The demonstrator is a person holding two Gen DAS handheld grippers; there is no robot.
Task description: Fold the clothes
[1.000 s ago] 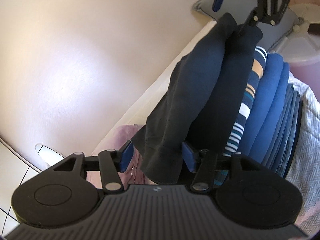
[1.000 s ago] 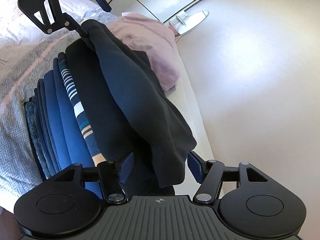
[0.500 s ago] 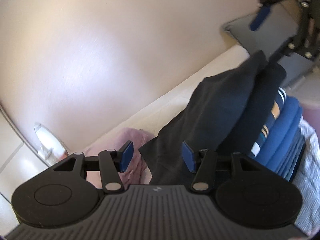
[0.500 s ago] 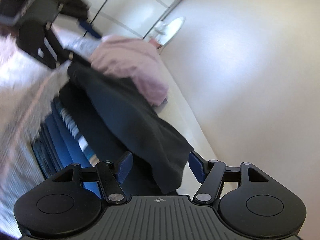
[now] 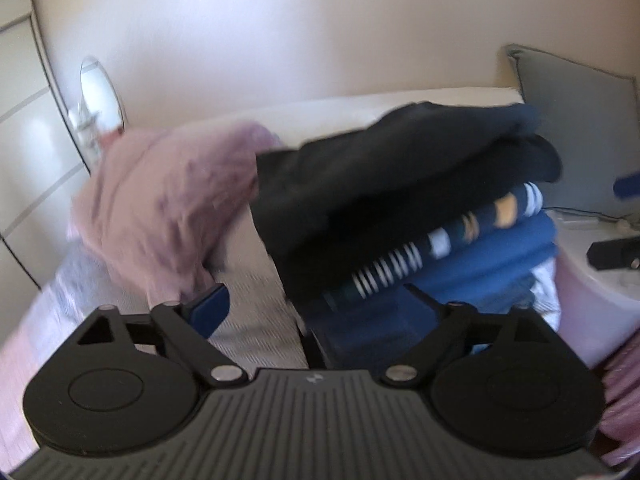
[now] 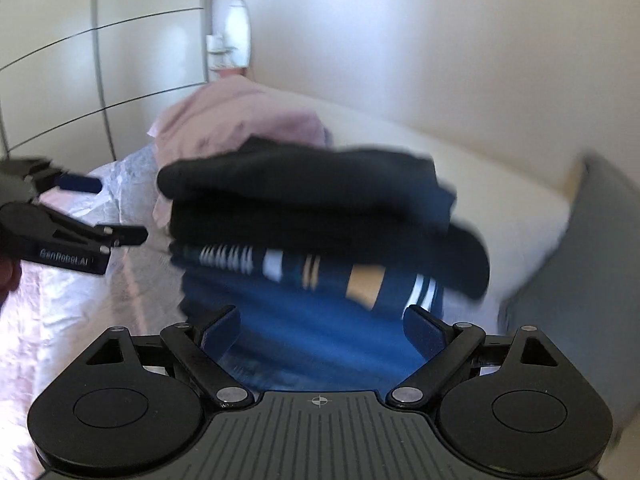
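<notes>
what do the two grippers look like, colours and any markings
Both are matte black plastic. The right gripper has a ribbed grey-black base plate with a small crosshair mark, two round discs, silver pivot rivets on angled link arms, and dark blue finger pads. The left gripper has the same build; seen from the right wrist view, its side carries pale lettering, too blurred to read surely.

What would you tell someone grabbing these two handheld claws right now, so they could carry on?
Left gripper: open, holding nothing, low beside the stack.
Right gripper: open, empty, facing the stack's side.
Black garment: folded, lying on top of the stack, above the striped top and blue clothes.
Done: black piece folded and stacked.
Left: the crumpled pink garment beside the stack looks unfolded; probably next.
</notes>
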